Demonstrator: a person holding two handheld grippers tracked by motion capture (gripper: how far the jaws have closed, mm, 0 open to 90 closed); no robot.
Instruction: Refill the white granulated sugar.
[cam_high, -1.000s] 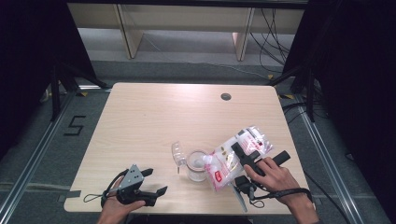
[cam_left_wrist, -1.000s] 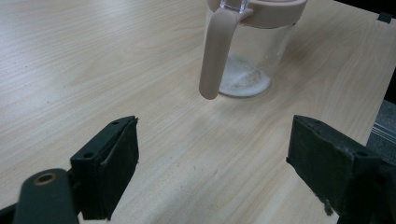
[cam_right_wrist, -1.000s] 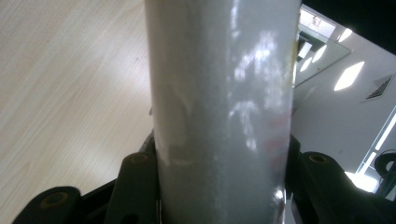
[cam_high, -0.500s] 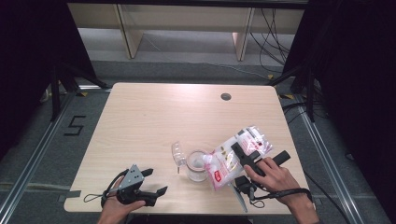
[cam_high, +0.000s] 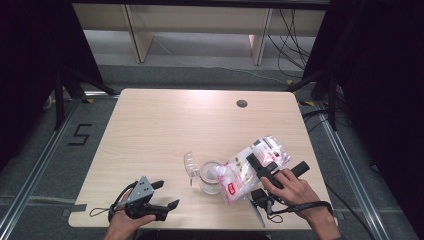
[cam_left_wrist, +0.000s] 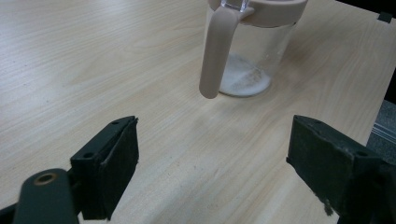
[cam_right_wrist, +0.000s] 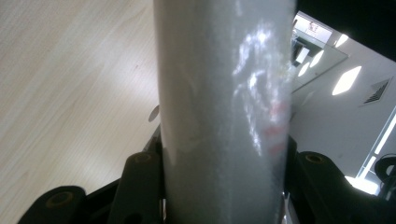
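White powder already covers the jug (cam_high: 210, 177) bottom; right tongs (cam_high: 256, 165) clamp the tilted bag (cam_high: 250, 167) at its 3 o'clock, pouring unfinished. Left tongs (cam_high: 166, 194) wide, idle.

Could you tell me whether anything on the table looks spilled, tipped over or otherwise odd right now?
Nothing looks spilled. The bag is tilted on purpose, clamped in the right gripper with its lower end over the clear jar, which holds white powder at the bottom. The jar's lid is flipped open. The left gripper rests open nearby.

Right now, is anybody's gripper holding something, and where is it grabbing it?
The right gripper clamps the white bag around its middle, tipped over the jar. The left gripper is open and holds nothing.
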